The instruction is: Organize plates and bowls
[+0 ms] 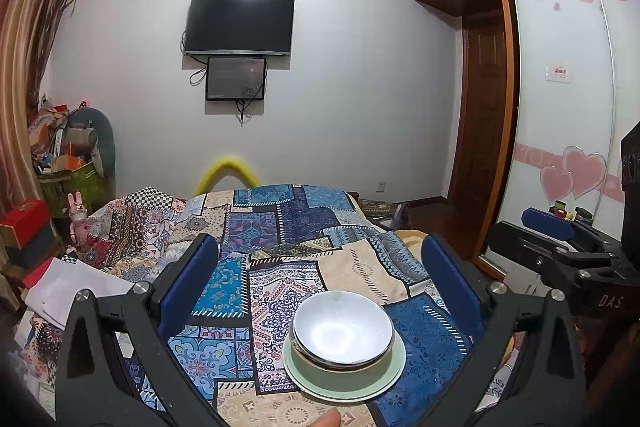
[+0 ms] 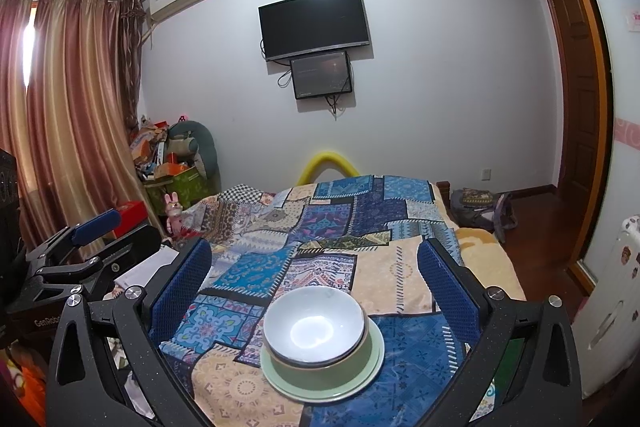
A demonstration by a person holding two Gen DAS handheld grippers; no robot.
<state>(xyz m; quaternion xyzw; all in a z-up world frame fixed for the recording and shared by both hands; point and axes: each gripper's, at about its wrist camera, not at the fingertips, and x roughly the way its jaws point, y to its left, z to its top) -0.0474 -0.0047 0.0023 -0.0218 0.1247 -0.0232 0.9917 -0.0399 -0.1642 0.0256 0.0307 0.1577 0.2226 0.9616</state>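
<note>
A white bowl (image 1: 343,327) sits nested in a green bowl (image 1: 340,371), which stands on a pale green plate (image 1: 384,383), all on the patchwork cloth. The same stack shows in the right wrist view: white bowl (image 2: 314,327), green bowl (image 2: 320,373), plate (image 2: 372,359). My left gripper (image 1: 320,259) is open and empty, its blue pads wide apart above and behind the stack. My right gripper (image 2: 316,259) is open and empty, likewise above the stack. The right gripper also shows at the right edge of the left wrist view (image 1: 560,239), and the left gripper at the left edge of the right wrist view (image 2: 88,235).
The patchwork cloth (image 1: 280,227) covers a bed or table that runs toward the far wall. A cluttered pile of boxes (image 2: 172,163) stands at the back left by the curtains (image 2: 72,107). A bag (image 2: 476,207) lies on the wooden floor at the right. A wardrobe (image 1: 560,107) stands at the right.
</note>
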